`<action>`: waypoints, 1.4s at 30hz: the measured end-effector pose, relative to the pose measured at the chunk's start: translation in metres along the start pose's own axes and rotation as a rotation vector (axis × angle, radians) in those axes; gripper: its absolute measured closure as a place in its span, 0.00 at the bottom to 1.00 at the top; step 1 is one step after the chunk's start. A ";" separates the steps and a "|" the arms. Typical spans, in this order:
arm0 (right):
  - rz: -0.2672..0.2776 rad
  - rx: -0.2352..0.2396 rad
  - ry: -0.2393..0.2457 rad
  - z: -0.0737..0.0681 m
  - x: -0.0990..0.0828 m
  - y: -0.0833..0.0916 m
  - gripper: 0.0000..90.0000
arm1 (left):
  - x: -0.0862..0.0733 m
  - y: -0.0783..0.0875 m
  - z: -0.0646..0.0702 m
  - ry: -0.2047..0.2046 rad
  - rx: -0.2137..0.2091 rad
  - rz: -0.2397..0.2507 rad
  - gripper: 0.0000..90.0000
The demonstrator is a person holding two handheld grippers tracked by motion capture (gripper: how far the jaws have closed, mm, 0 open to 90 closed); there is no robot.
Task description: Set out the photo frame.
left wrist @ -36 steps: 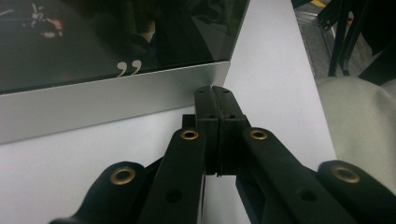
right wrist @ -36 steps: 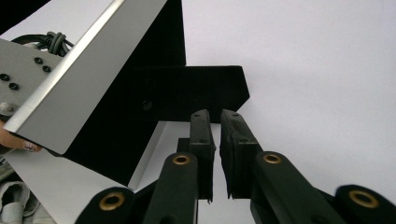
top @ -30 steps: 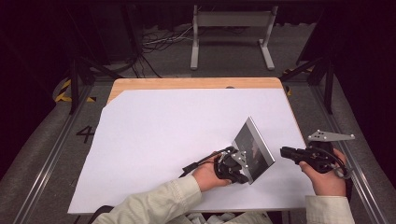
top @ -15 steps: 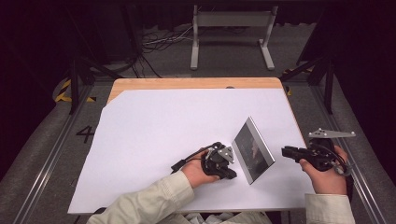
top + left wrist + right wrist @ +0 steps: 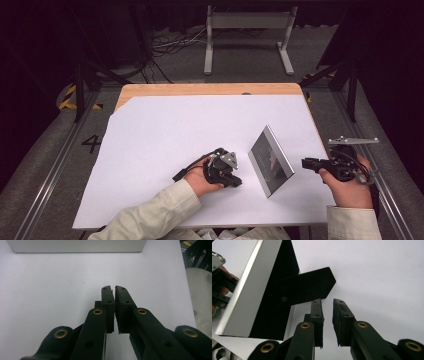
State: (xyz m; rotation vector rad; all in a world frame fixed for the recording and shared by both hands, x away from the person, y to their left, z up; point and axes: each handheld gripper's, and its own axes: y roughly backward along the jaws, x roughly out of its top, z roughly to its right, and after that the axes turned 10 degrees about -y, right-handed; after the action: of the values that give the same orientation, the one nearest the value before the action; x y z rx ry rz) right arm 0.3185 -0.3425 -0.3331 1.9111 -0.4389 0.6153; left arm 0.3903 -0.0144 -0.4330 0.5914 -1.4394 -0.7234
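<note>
A silver-edged picture frame (image 5: 270,160) with a dark glass front stands tilted on the white sheet (image 5: 165,140), propped on its black back leg (image 5: 307,287). My left gripper (image 5: 236,181) rests on the sheet a short way left of the frame, pointing at it. Its jaws have just been opening and stand a narrow gap apart with nothing between them (image 5: 114,290); the frame's edge (image 5: 75,246) lies ahead. My right gripper (image 5: 305,163) hovers right of the frame, behind its back. Its jaws (image 5: 327,302) have opened slightly, empty, just short of the leg.
The white sheet covers most of a wooden table (image 5: 200,89), whose right edge runs beside my right hand. A grey metal stand (image 5: 247,30) and cables lie on the floor beyond the table. Open sheet stretches to the left and far side of the frame.
My left gripper has let go of the frame's lower left edge and pulled back to the left. The frame stays standing by itself. My right gripper has hardly moved.
</note>
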 end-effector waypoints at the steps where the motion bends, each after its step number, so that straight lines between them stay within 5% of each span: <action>1: -0.005 -0.007 -0.007 -0.002 0.000 0.000 0.87 | -0.001 0.002 -0.001 0.003 0.004 0.001 0.96; 14: -0.048 -0.023 -0.027 -0.013 0.011 0.002 0.86 | -0.017 0.022 -0.011 0.040 0.061 0.008 0.95; 42: -0.159 -0.045 0.033 -0.041 0.049 0.014 0.88 | -0.037 0.041 -0.013 0.082 0.103 0.018 0.94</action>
State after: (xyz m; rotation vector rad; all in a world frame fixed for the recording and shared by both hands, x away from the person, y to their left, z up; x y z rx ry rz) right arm 0.3413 -0.3115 -0.2795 1.8696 -0.2744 0.5274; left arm 0.4073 0.0394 -0.4276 0.6793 -1.4105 -0.6068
